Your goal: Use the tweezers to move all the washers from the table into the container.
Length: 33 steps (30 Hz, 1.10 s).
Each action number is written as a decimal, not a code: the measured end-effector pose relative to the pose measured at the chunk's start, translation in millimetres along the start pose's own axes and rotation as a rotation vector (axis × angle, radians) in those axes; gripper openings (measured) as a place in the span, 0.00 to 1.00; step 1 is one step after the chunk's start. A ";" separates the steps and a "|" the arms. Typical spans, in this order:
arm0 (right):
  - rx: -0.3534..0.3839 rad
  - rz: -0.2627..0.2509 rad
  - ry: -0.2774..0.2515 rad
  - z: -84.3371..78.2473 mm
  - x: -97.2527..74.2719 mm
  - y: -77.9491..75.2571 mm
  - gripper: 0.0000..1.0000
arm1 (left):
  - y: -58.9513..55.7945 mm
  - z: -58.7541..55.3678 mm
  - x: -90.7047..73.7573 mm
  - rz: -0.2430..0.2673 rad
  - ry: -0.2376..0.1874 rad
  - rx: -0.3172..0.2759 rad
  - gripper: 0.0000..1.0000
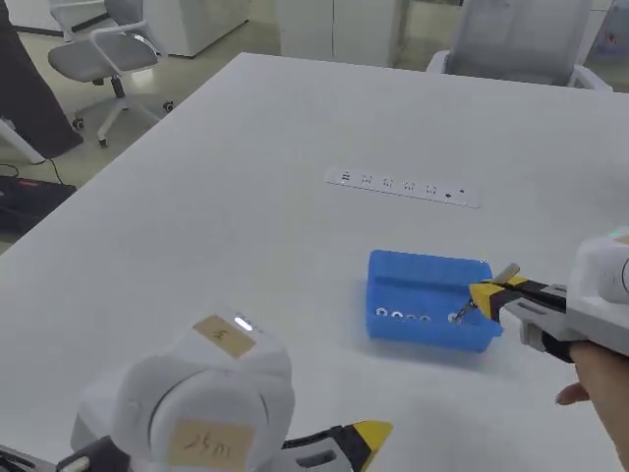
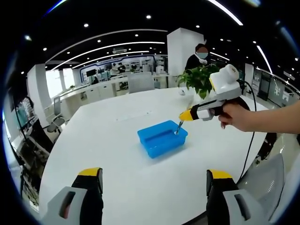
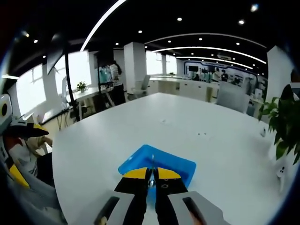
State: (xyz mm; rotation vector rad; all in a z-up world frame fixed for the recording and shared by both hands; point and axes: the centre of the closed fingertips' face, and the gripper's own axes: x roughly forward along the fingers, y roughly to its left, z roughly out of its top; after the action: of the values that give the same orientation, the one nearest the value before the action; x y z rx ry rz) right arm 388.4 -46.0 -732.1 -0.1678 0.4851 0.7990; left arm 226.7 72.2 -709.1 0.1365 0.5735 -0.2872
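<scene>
A blue container (image 1: pixel 425 295) sits on the white table (image 1: pixel 246 197), with several small washers (image 1: pixel 403 317) lying along its near wall. My right gripper (image 1: pixel 488 292) comes in from the right, shut on metal tweezers (image 1: pixel 466 310) whose tips dip into the container's right side. The left gripper view has the tweezers (image 2: pixel 179 126) pointing down from the right gripper (image 2: pixel 185 115) into the container (image 2: pixel 161 138). In the right gripper view the yellow-tipped jaws of my right gripper (image 3: pixel 151 172) are pressed together over the container (image 3: pixel 159 161). My left gripper (image 2: pixel 154 176) is open, low at the near edge (image 1: pixel 366 433).
A white power strip (image 1: pixel 403 187) lies on the table beyond the container. Office chairs (image 1: pixel 98 49) stand at the far left and far right (image 1: pixel 521 44). A potted plant (image 2: pixel 199 77) and a standing person (image 2: pixel 199 56) are past the table's far end.
</scene>
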 end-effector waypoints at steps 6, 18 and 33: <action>0.015 -0.037 0.007 -2.7 19.4 -14.6 0.01 | -1.7 -3.3 1.1 0.002 0.005 -0.008 0.93; 0.083 -0.054 0.082 -31.0 48.0 -26.1 0.01 | 1.1 -9.9 5.4 0.009 0.021 -0.028 0.93; 0.080 -0.049 0.149 -57.9 63.2 -21.6 0.01 | 6.3 -13.8 9.2 0.020 0.026 -0.049 0.93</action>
State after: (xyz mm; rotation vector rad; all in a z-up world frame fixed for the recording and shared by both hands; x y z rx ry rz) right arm 421.2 -38.7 -813.9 -0.1648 0.6499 0.7212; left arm 228.8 78.9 -725.4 0.0989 0.6046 -0.2525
